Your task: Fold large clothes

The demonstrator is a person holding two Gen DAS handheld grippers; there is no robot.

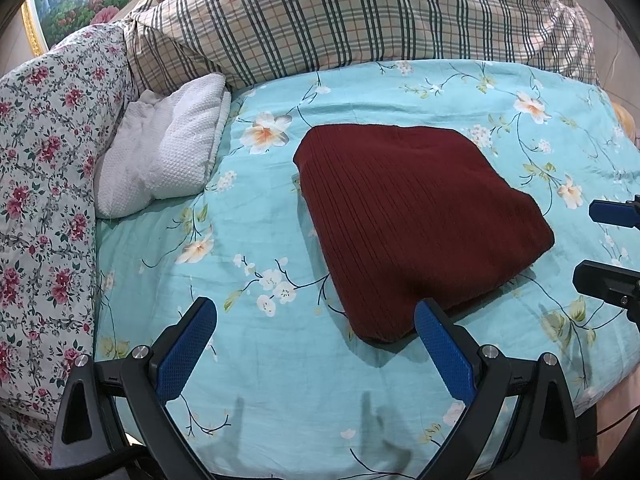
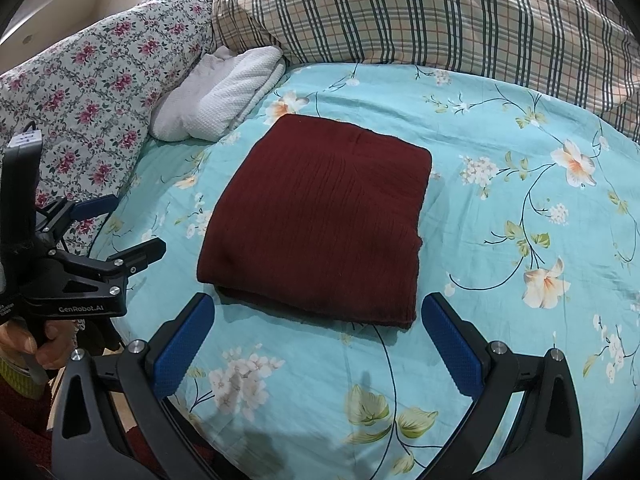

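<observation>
Fingers apart and empty on both the left gripper and right gripper, just short of the folded maroon garment (folding looks finished), so next likely only lifting it away.

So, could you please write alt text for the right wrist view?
A folded maroon garment lies flat on a turquoise floral bedsheet, just beyond the open right gripper. The left gripper, also open, shows at left.

sweater: maroon | sheet: turquoise floral | quilt: beige plaid | towel: white
</observation>
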